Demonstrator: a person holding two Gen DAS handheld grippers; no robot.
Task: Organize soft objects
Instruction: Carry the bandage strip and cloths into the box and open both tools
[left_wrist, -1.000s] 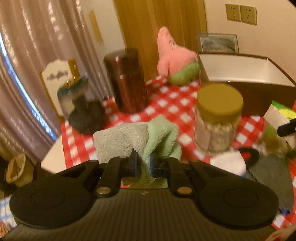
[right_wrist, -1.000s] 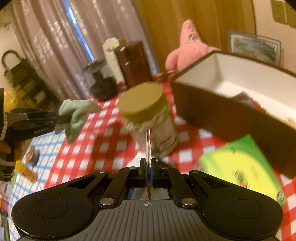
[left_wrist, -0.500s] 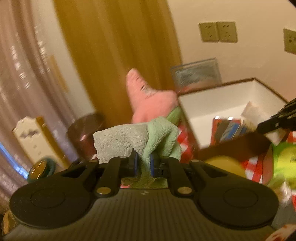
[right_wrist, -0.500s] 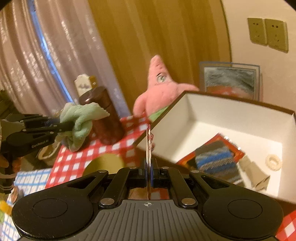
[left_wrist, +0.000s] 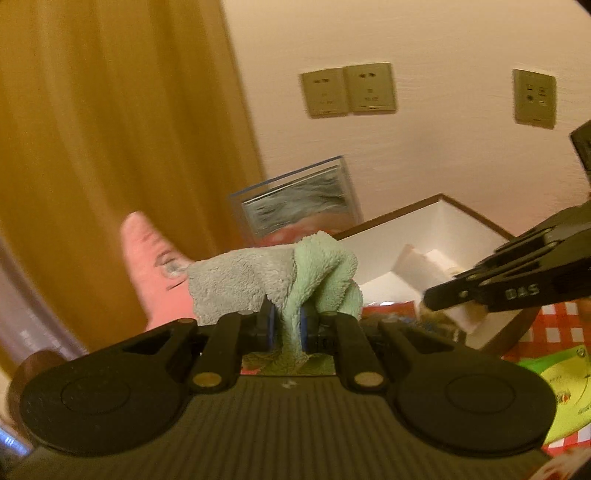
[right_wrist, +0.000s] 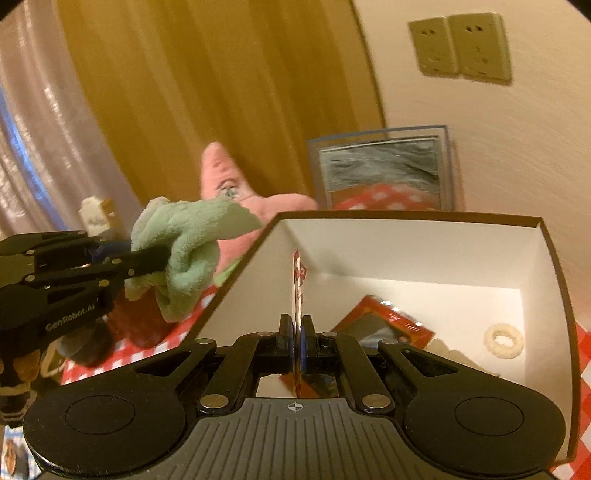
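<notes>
My left gripper (left_wrist: 287, 328) is shut on a green and grey fleece cloth (left_wrist: 295, 273) and holds it in the air by the left rim of a brown box with a white inside (right_wrist: 406, 266). The cloth also shows in the right wrist view (right_wrist: 184, 240). My right gripper (right_wrist: 297, 332) is shut on a thin flat packet (right_wrist: 296, 291), seen edge-on, over the box's near side. It also shows in the left wrist view (left_wrist: 432, 298). A pink starfish plush (right_wrist: 221, 177) stands behind the box.
In the box lie a red packet (right_wrist: 391, 325), a pale ring (right_wrist: 503, 340) and a white piece (left_wrist: 417, 266). A framed picture (right_wrist: 380, 166) leans on the wall. A red-checked tablecloth (right_wrist: 177, 339) covers the table. A green-yellow bag (left_wrist: 554, 391) lies at the right.
Both grippers have risen and moved towards the box with their loads. The jars on the table have dropped out of view. The right gripper now hangs over the box.
</notes>
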